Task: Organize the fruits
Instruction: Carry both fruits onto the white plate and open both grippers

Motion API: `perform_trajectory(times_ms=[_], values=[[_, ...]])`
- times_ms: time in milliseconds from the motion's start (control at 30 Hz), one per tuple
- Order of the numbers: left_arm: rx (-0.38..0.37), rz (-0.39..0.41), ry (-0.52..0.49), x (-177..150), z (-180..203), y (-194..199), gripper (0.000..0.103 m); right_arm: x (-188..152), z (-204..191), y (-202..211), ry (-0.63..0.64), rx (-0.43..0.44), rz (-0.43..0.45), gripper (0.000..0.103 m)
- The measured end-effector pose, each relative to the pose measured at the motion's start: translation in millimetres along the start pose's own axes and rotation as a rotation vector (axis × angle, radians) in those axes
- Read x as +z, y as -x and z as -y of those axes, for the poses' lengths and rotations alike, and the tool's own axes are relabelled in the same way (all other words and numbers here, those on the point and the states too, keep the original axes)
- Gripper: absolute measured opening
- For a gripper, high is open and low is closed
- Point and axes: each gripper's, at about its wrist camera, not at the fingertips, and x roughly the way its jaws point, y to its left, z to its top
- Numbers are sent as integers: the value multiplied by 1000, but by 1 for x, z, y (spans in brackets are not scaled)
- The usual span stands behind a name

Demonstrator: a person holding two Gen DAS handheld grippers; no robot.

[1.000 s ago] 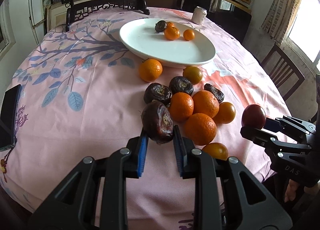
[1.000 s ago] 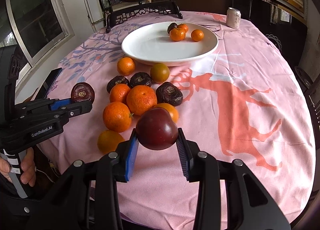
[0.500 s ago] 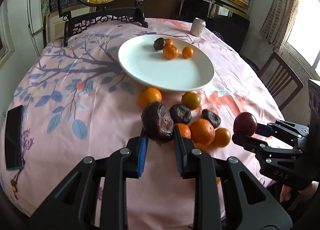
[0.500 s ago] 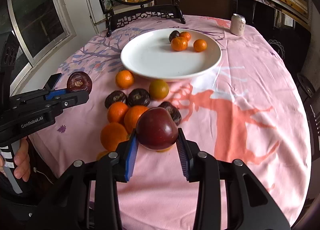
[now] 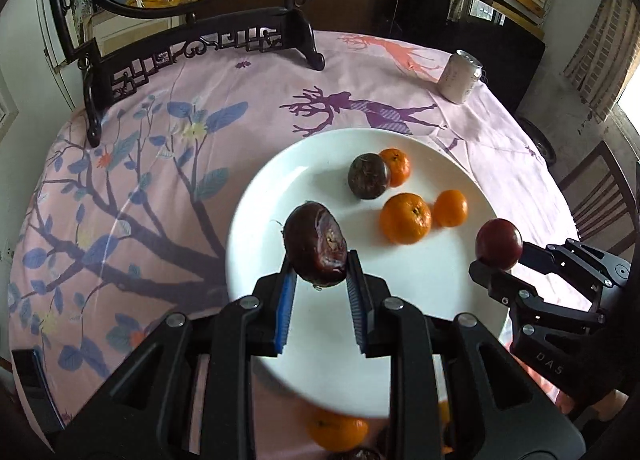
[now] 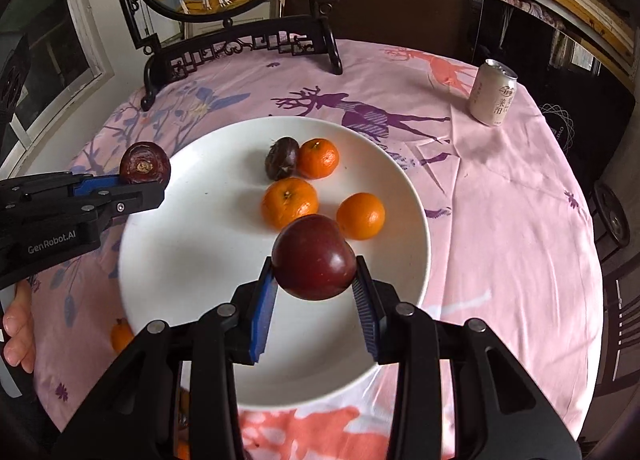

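Note:
My left gripper is shut on a dark wrinkled passion fruit and holds it above the left part of the white plate. My right gripper is shut on a smooth dark red fruit and holds it above the plate's front middle. The plate holds three oranges and one dark fruit at its far side. Each gripper shows in the other view: the right gripper and the left gripper.
A drink can stands at the table's far right. A framed deer picture on a black carved stand stands at the back. Oranges lie on the pink cloth in front of the plate, mostly hidden. A chair stands at the right.
Both grippers have moved forward with their fruits, from over the loose pile in front of the plate to above the plate itself. Both grips are unchanged.

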Motion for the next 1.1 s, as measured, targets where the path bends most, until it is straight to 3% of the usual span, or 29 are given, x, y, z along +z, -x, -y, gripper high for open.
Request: perform_trajectory(times_ms=[167, 333, 367, 400, 433, 500, 600, 767, 833, 967, 1100], values=[[2, -47, -15, 18, 5, -35, 22, 9, 4, -25, 8, 8, -49, 38], [22, -45, -27, 29, 10, -46, 23, 13, 7, -37, 12, -7, -54, 41], [21, -38, -27, 32, 9, -44, 27, 13, 5, -36, 27, -31, -48, 49], [23, -25, -26, 33, 9, -40, 48, 13, 3, -31, 47, -66, -25, 60], [29, 2, -21, 34, 8, -33, 69, 12, 0, -23, 68, -103, 10, 61], [40, 53, -26, 33, 8, -13, 72, 12, -4, -9, 100, -140, 47, 61], [7, 91, -24, 26, 8, 18, 75, 6, -8, 14, 95, -116, 64, 61], [-16, 153, -25, -16, 9, 68, 84, -29, -19, 53, 46, -49, 62, 69], [-18, 172, -16, -43, 8, 84, 95, -50, -24, 67, 19, -30, 76, 70], [5, 200, 7, -98, 3, 105, 97, -86, -33, 92, -28, -40, 107, 70], [-7, 173, 44, -137, -4, 107, 97, -106, -39, 108, -54, -44, 133, 70]])
